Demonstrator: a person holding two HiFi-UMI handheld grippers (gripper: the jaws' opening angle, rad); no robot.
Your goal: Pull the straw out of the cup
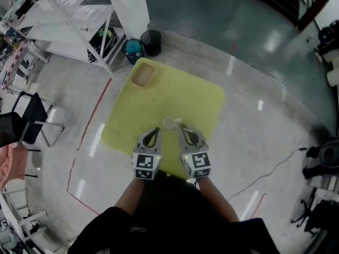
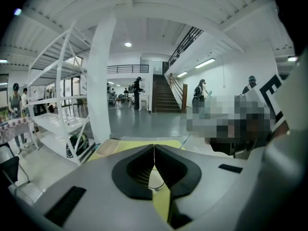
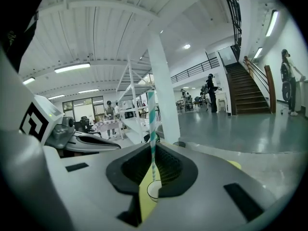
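Observation:
A small white cup [image 1: 169, 122] stands near the middle of the yellow table [image 1: 201, 97]. My right gripper [image 1: 181, 128] is just right of the cup and shut on a teal-and-white striped straw [image 3: 151, 124]. The straw stands upright between the jaws of my right gripper [image 3: 153, 150], its lower end over the cup's mouth [image 3: 152, 190]. My left gripper [image 1: 155, 130] sits close to the cup's left side. In the left gripper view my left gripper [image 2: 154, 150] has its jaws pressed together with nothing between them, and the cup [image 2: 156, 179] shows below them.
A shallow brown dish [image 1: 143, 75] lies on the table's far left corner. A teal bin [image 1: 133, 50] and a black bin [image 1: 151, 41] stand beyond the table beside a white pillar [image 1: 127, 7] and white shelving [image 1: 74, 20]. A black chair [image 1: 32, 118] stands at the left.

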